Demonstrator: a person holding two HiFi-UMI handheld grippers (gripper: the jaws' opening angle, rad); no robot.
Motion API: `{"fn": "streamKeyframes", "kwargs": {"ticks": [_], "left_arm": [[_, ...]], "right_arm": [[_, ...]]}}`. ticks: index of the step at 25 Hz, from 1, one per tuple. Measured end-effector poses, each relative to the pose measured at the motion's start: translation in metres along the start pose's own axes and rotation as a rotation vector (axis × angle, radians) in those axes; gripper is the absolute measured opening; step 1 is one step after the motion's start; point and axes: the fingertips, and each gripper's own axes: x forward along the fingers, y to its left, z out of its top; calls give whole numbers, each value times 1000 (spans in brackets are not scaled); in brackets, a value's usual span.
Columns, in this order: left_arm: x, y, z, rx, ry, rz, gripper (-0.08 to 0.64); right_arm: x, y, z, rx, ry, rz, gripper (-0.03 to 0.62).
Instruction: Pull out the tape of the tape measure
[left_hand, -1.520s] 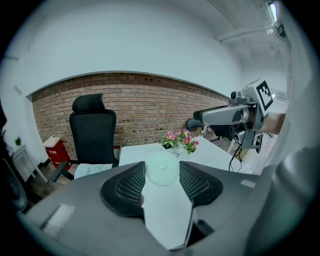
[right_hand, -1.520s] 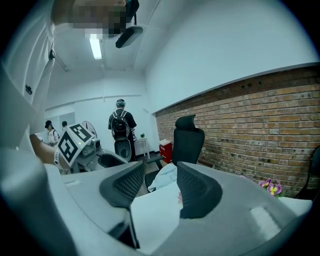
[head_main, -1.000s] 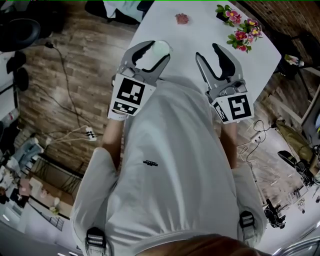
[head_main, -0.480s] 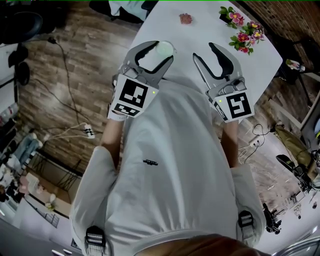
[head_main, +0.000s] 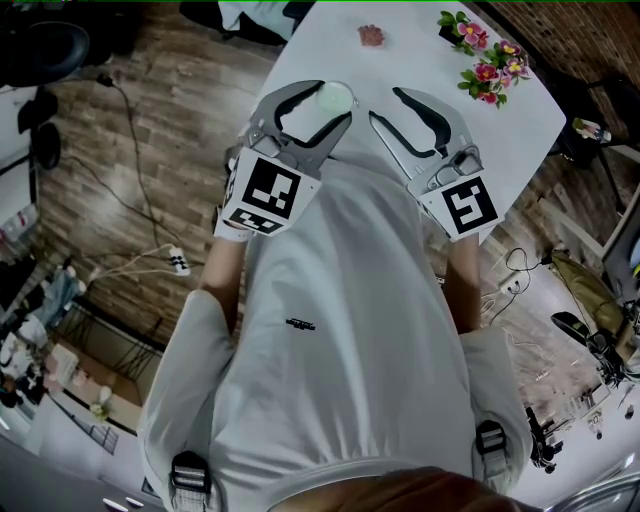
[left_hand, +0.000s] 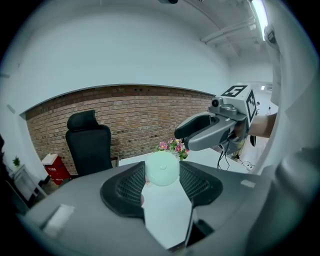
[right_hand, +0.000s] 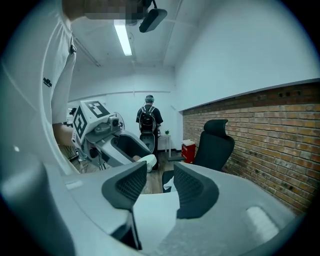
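A round pale-green tape measure sits between the tips of my left gripper, which is shut on it above the near end of the white table. In the left gripper view the tape measure touches both pads of the left gripper. My right gripper is turned leftward, its tips close to the tape measure but apart from it. Its jaws are closing with nothing between them, as the right gripper view shows. No tape is seen drawn out.
Pink flowers stand at the table's far right and a small pink thing lies at its far end. A black office chair stands by a brick wall. A person stands in the background. Cables lie on the wooden floor.
My right gripper has swung left toward the left gripper and its jaws have narrowed. The left gripper with the tape measure has barely moved.
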Motion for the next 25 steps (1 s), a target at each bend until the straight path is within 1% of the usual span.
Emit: {"fn": "streamKeyframes", "kwargs": {"ticks": [5,10,12,15,18,20,22,25], "left_arm": [[1,-5,3,11,1,-13,233],[1,-7,6,13,-5,-23,233],[0,-9,7,17,-6,-27,233],[0,-12,9,14,-10,-37,233],[3,-13,10,5,-11,-43,234],[4,-13,11,3,-11,-43,234],[5,-14,11,1,-12,-45,234],[4,-15,11,-4,-14,-49,233]], "right_arm": [[6,10,-2,-12,13,52,169],[9,16,-5,-6,21,71,145],[9,17,-4,-3,17,74,131],[9,18,-4,12,17,84,80],[8,17,-9,3,40,104,54],[8,16,-11,-2,51,105,25],[8,13,-11,12,42,90,11],[7,11,-10,20,34,82,8]]}}
